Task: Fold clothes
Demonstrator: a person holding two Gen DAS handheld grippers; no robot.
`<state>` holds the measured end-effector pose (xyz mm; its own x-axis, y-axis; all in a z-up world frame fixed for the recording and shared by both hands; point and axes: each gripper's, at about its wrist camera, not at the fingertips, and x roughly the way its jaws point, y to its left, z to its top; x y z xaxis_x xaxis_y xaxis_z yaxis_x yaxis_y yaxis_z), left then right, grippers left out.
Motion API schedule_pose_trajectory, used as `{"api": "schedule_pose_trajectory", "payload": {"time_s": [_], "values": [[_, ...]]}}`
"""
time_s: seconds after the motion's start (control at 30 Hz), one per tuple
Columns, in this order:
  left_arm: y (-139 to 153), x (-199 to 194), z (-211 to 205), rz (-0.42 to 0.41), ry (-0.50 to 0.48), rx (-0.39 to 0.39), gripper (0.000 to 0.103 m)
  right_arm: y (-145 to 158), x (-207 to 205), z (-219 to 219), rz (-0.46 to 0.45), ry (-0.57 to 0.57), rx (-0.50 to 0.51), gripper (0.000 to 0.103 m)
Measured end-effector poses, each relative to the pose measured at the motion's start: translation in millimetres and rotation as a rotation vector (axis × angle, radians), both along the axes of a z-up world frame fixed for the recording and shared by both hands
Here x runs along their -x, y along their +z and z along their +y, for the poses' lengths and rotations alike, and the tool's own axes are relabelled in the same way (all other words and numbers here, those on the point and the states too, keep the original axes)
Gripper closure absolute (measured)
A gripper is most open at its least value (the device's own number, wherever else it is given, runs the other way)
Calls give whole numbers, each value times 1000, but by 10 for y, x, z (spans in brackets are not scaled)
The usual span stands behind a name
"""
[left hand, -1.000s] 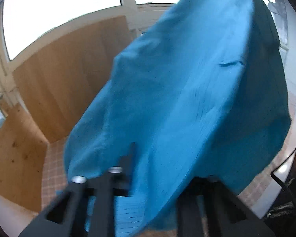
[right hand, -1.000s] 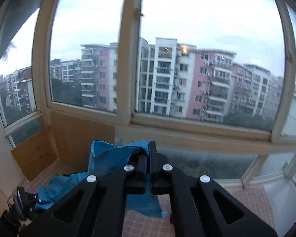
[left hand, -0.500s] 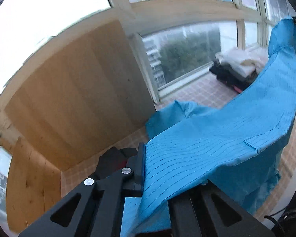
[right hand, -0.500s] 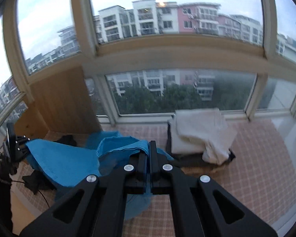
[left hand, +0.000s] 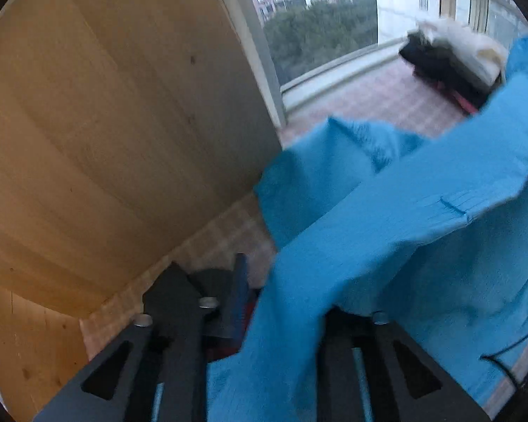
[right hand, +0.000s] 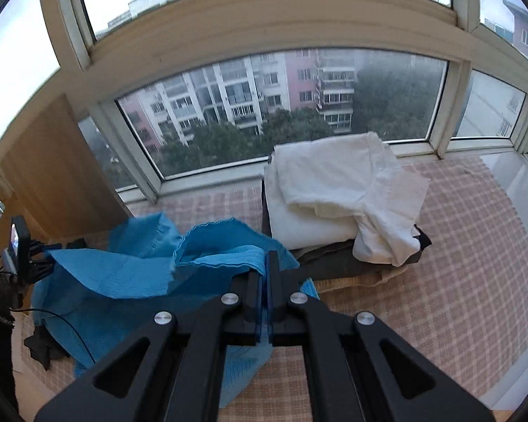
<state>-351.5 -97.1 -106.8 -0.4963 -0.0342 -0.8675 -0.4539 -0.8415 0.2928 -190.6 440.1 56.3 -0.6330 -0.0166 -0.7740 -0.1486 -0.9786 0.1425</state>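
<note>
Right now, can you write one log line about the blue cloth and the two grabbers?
right gripper: shut on blue garment | left gripper: jaws just opening, cloth draped between them | white pile: untouched by window

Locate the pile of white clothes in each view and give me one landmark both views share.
Left wrist view: the pile of white clothes sits at the upper right, blurred, on dark clothes by the window.
Right wrist view: it sits right of centre, below the window, on dark clothes.
Shared landmark: the blue garment, which lies left of the pile in both.
</note>
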Motion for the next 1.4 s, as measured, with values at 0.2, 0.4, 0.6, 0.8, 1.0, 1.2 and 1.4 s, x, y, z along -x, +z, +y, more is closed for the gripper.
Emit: {"api": "schedule_pose_trajectory", "payload": {"time_s": [0.2, 0.4, 0.6, 0.8, 1.0, 1.2, 1.4], "values": [[92, -731, 46, -19, -117, 11, 72, -133, 109, 97, -27, -2, 4, 102], [-33, -1175, 469, -44, -261, -30, 69, -184, 173, 341, -23, -47, 43, 102], [-125, -251, 100, 11, -55, 69, 69, -205, 166, 337, -27, -45, 38, 102], [167, -15, -453, 56, 85, 17, 64, -208, 187, 258, -28, -23, 41, 102], [181, -383, -660, -4, 34, 15, 59, -192, 204, 118, -26, 14, 39, 102], [247, -990, -103, -59, -148, -136, 59, -158, 215, 23, -23, 31, 30, 102], [-202, -1053, 1142, -171, -489, -173, 57, -141, 244, -51, -26, 46, 21, 102]]}}
